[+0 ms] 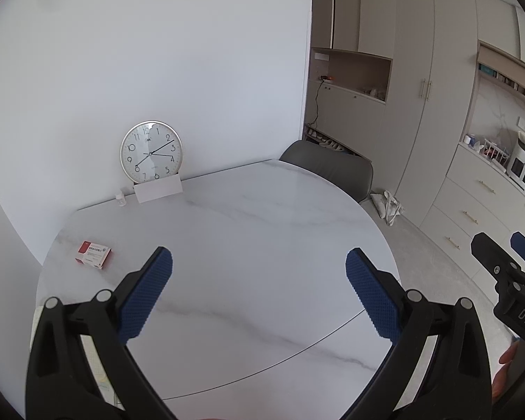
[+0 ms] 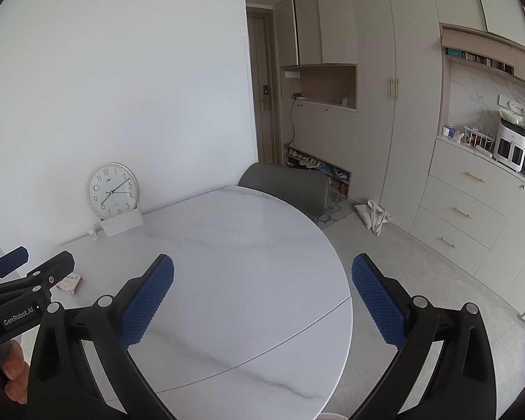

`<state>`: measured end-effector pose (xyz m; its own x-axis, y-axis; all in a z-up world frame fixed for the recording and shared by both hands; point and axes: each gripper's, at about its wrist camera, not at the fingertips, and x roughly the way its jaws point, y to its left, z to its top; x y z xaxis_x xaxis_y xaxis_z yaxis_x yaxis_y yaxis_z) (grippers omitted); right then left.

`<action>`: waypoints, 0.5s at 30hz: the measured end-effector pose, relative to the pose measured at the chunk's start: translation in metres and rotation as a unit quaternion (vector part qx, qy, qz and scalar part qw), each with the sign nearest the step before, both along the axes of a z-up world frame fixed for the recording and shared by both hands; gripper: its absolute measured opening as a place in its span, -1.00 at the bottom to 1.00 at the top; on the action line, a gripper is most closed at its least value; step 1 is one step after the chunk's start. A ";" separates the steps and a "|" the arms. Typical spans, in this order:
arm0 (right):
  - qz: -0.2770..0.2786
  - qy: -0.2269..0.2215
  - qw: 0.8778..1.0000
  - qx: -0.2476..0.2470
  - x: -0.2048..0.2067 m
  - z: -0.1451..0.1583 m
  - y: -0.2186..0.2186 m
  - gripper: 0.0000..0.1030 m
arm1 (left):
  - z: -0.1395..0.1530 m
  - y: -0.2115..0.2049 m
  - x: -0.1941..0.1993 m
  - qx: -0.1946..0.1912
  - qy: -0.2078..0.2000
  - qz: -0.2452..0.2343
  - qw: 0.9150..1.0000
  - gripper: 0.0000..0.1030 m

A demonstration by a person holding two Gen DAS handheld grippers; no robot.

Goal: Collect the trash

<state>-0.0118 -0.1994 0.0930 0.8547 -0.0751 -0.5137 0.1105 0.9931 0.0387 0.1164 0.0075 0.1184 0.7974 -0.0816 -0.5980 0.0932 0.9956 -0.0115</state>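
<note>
Left wrist view: my left gripper [image 1: 259,262] hangs above the round marble table [image 1: 248,217], its blue-padded fingers [image 1: 147,294] spread wide with nothing between them. The one piece of trash I can make out, a small red-and-white carton [image 1: 93,254], lies flat near the table's left edge, to the left of the left finger and apart from it. At the far edge, against the white wall, a round wall clock [image 1: 151,151] stands upright with a white card [image 1: 158,189] propped at its foot and a tiny white bottle [image 1: 121,199] just beside the card. A grey chair [image 1: 327,168] sits behind the table. My right gripper [image 1: 507,262] shows at the right border, over the floor; from here I cannot tell how its jaws stand.

Right wrist view: my right gripper [image 2: 262,266] hovers over the near right part of the table [image 2: 234,245], fingers [image 2: 378,301] spread apart and holding nothing; the right finger hangs past the table's rim over the floor. The left gripper [image 2: 31,262] enters at the left border, and the carton [image 2: 70,282] lies on the table just behind its tip, partly hidden by it. The clock [image 2: 112,190], card [image 2: 122,224] and chair [image 2: 287,185] stand as before described. A white cloth bag [image 2: 372,214] slumps on the floor by the beige cabinets [image 2: 395,122].
</note>
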 end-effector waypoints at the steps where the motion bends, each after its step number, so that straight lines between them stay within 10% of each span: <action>1: -0.001 0.000 1.000 0.000 0.000 0.000 0.000 0.96 | 0.000 0.000 0.000 0.000 0.000 0.000 1.000 0.85; 15: -0.002 0.005 1.000 -0.001 0.000 -0.005 -0.002 0.96 | -0.002 -0.004 -0.002 0.000 0.004 -0.003 1.000 0.85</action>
